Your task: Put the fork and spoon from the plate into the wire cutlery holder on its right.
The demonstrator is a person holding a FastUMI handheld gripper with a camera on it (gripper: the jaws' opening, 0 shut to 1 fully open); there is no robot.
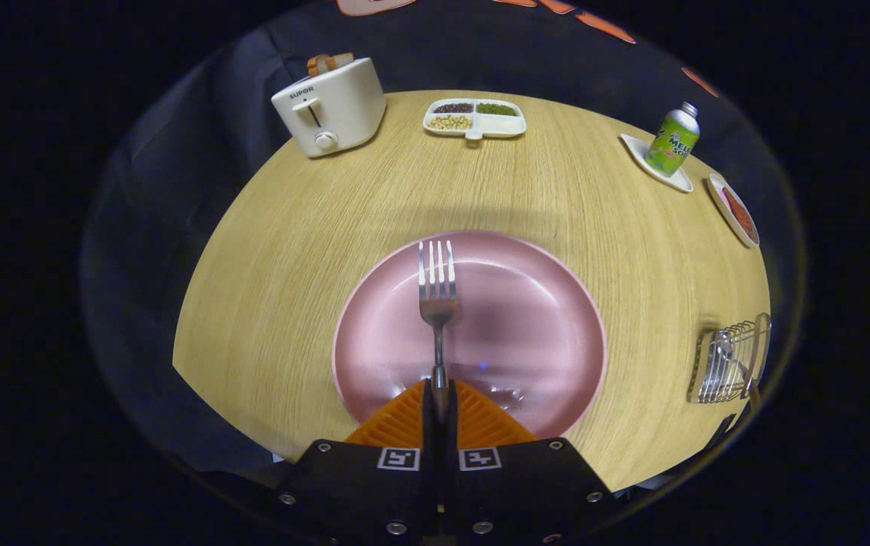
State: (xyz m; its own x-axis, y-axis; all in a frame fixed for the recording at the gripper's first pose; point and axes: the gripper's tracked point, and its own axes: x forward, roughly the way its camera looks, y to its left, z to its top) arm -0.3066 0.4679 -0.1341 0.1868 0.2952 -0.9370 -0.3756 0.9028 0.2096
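Where the two fingers meet at the bottom centre of the frame, the gripper is closed narrow on the handle of the fork, both pads pressing it from either side. The lower end of the handle is hidden between the fingers; the tines point away, toward the upper part of the frame. The fork lies over the pink plate, which sits on the wooden table just ahead of the fingers; whether the fork touches the plate or is lifted off it cannot be told.

At the right edge of the frame, level with the near half of the plate and well apart from it, stands the wire cutlery holder. Something shiny shows inside it, but it is too small and distorted to make out.

Farther off, in the upper right, a small dish holds something red, and just beyond it a green can stands on a white saucer; its label is only partly legible. At the top centre, a white divided tray holds dark, green and pale grains. In the upper left a cream toaster reads "SUPOR", with bread in its slot.
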